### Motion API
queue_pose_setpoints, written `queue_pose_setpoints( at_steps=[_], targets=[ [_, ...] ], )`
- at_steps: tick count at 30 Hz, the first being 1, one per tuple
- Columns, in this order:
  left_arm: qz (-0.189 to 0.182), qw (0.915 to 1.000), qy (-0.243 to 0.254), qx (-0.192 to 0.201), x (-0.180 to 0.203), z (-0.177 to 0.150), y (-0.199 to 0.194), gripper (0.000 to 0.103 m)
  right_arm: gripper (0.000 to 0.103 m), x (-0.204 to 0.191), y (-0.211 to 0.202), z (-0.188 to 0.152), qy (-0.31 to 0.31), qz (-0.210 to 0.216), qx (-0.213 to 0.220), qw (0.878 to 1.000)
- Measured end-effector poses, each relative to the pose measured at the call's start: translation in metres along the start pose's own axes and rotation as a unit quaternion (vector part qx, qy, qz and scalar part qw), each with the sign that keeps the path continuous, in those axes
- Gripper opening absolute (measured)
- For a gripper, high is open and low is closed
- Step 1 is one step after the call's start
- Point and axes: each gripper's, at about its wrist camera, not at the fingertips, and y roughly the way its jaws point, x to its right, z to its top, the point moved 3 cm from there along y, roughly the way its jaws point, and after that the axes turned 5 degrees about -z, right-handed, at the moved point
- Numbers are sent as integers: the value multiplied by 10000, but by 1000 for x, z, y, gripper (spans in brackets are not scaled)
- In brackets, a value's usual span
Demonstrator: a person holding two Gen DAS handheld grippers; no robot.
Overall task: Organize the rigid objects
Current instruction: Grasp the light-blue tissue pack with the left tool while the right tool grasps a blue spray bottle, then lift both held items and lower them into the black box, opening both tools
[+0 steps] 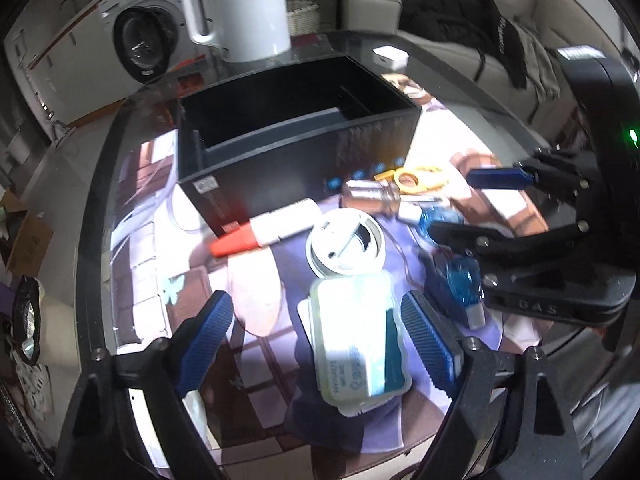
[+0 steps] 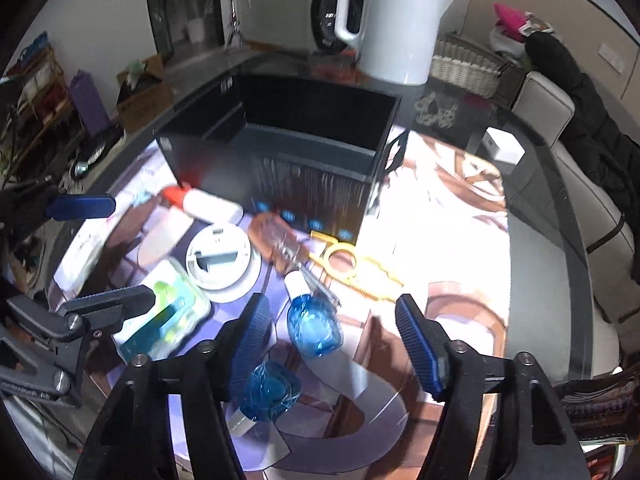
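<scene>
While the small rigid items lie scattered on the printed mat [image 2: 452, 200] in front of the black storage box [image 1: 296, 128], each hand-held gripper hangs over one of them, presumably so that two pieces can be lifted at a time.

Left hand-held gripper [image 1: 316, 332]: jaws well apart, blue ribbed pads on either side of a pale green lidded plastic case [image 1: 356, 340] with a teal-and-white printed label; the pads do not press on it, so nothing is held. The case lies flat, long axis running away from the camera, closer to the right pad than to the left.

Right hand-held gripper [image 2: 332, 332]: jaws partly open, straddling a blue translucent bottle [image 2: 314, 322] with a white cap, which lies on its side, cap pointing toward the box. The pads stand clear of it. A second blue bottle [image 2: 268, 394] lies nearer the camera, against or under the left pad; contact cannot be settled.

Outward from these: a white round lid [image 1: 346, 242] with a slot, just beyond the case; a white tube with an orange cap [image 1: 272, 228] beside the box's front wall; a clear jar [image 1: 370, 196] on its side; a yellow flat plastic tool [image 1: 416, 178] with a ring.

The box, open-topped and apparently empty, stands upright behind the cluster, the likely destination. A white kettle [image 1: 240, 8] stands beyond it on the dark glass desk [image 2: 544, 280].
</scene>
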Motion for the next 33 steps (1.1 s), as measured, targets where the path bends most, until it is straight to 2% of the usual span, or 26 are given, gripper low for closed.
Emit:
queue_pose_setpoints(
  at_steps=[2, 7, 9, 10, 12, 13, 20, 33],
  targets=[
    [-2, 9998, 134, -148, 7, -4, 7, 86, 62, 1, 6, -3, -4, 0, -103, 9999],
    [100, 9991, 214, -354, 9, -9, 17, 85, 51, -1, 19, -6, -84, -30, -314, 9995],
    [45, 9988, 214, -430, 11, -11, 18, 73, 49, -3, 19, -5, -112, -57, -284, 9995],
    [-6, 9988, 203, -441, 11, -12, 17, 71, 44, -5, 18, -5, -138, -36, -284, 9995],
    [-123, 9988, 208, -436, 13, -13, 14, 57, 37, -9, 15, -6, -141, 46, -306, 9994],
    [-134, 9987, 227, -428, 14, -13, 13, 56, 33, -11, 14, -6, -158, 84, -325, 9993],
    [-60, 9991, 185, -367, 8, -13, 6, 55, 33, -16, 11, -8, -127, 333, -342, 9988],
    [76, 9997, 202, 142, 1, 0, -19, 54, 32, -21, -16, 1, -52, 567, 168, 9982]
  ],
)
